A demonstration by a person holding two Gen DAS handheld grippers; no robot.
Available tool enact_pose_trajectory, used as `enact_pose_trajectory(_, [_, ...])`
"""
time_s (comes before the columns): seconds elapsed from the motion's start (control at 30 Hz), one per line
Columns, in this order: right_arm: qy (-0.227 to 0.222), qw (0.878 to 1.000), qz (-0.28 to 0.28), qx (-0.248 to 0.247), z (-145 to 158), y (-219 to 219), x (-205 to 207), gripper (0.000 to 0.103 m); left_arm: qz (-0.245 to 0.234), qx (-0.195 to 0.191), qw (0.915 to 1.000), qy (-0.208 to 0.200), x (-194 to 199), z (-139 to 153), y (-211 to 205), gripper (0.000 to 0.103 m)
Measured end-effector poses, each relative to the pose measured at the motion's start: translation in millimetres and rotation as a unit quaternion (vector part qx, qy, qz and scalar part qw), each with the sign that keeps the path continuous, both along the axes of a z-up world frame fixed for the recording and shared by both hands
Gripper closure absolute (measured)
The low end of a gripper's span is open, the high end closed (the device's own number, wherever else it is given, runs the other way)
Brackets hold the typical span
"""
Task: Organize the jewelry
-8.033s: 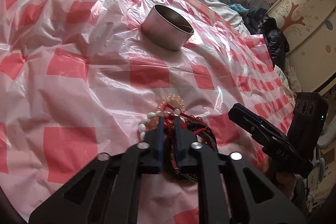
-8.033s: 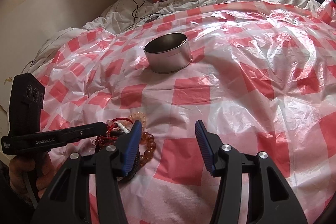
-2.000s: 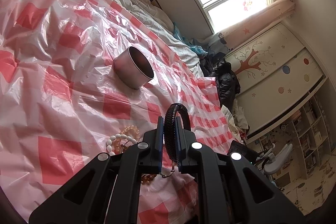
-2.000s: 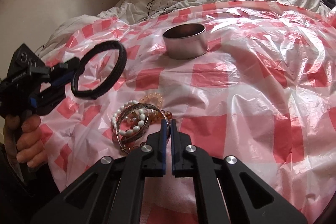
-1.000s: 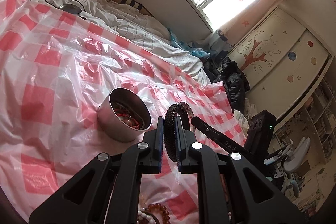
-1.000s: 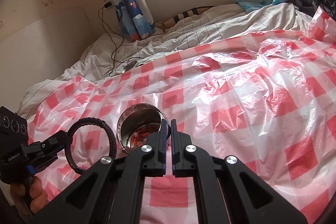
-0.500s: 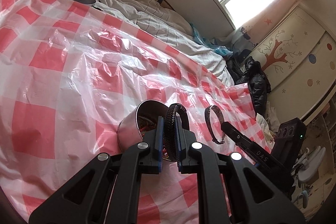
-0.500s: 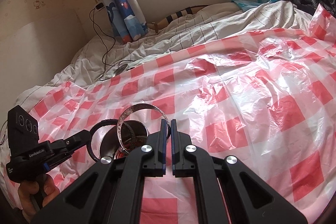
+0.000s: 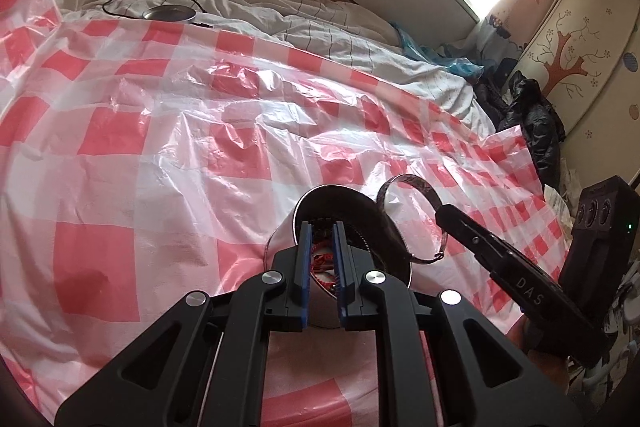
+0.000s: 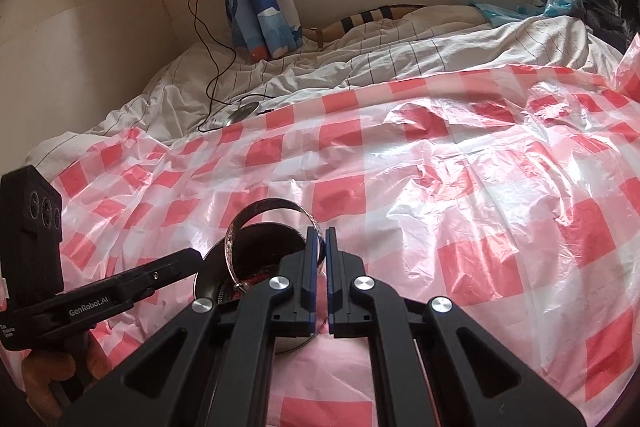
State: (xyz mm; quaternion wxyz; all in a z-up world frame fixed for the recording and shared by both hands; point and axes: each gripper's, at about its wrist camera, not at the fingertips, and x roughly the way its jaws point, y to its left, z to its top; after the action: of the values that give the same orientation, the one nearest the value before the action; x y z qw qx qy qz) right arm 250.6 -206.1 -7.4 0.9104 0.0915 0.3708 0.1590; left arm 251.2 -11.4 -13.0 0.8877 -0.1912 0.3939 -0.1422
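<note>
Right tongs (image 10: 319, 233) pinch silver bangle (image 10: 256, 207) over metal tin (image 9: 352, 197) – left tongs (image 9: 320, 227) narrow, empty, just beside.

Approach to the round metal tin (image 9: 394, 263): crowded, with the left gripper (image 9: 320, 229) poised over its open mouth, fingers (image 9: 305, 247) narrowly parted, and the right gripper (image 10: 319, 233) entering beside it, pinching a silver bangle (image 10: 256, 211) that stands upright over the tin's rim. Red-and-white checked plastic sheet (image 9: 160, 131) on the bed: bare and passable all around the tin toward the far edge. Far end of the bed: rumpled white bedding (image 10: 360, 63), a black cable (image 10: 212, 75) and a small round disc (image 10: 242, 113) lie in the way.
</note>
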Motion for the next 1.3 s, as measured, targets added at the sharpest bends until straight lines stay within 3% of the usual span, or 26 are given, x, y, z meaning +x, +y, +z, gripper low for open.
enact_pose_trajectory(0.2, [0.0,0.999,0.025,-0.024,-7.6,24.2,0.4,0.098,0.027,-0.018,0.9994,-0.01,-6.1,11.4,15.1,0.069])
enact_pose_trajectory(0.37, [0.011,0.998,0.037,-0.042,-17.7,35.5,3.0,0.097,0.037,-0.031,0.9987,-0.014,-9.3,16.4,21.1,0.063])
enact_pose_trajectory(0.4, [0.013,0.998,0.031,-0.045,-19.3,34.4,3.2,0.094,0.036,-0.03,0.9988,-0.013,-9.1,16.2,21.2,0.062])
enact_pose_trajectory(0.43, [0.015,0.999,0.026,-0.043,-20.2,32.1,4.0,0.08,0.035,-0.027,0.999,-0.011,-9.2,16.1,20.5,0.059])
enact_pose_trajectory(0.5, [0.006,0.999,0.006,-0.041,-17.5,24.5,3.3,0.061,0.034,-0.018,0.9992,-0.008,-10.0,15.7,17.0,0.056])
enact_pose_trajectory(0.67, [-0.007,0.999,-0.018,-0.03,-5.0,7.9,2.8,0.061,0.033,0.039,0.9986,-0.013,-16.3,17.8,-1.4,0.053])
enact_pose_trajectory(0.87, [-0.012,0.999,-0.018,-0.039,-2.0,7.6,-1.9,0.048,0.045,0.137,0.9886,-0.042,-26.1,25.4,-19.7,0.042])
enact_pose_trajectory(1.13, [-0.004,0.999,-0.015,-0.046,-9.4,9.2,-3.3,0.039,0.056,0.21,0.9727,-0.08,-34.7,34.4,-36.2,0.032])
enact_pose_trajectory(1.3, [0.0,0.999,-0.018,-0.039,-10.2,6.4,-2.8,0.036,0.062,0.226,0.9672,-0.097,-38.6,38.9,-40.3,0.027])
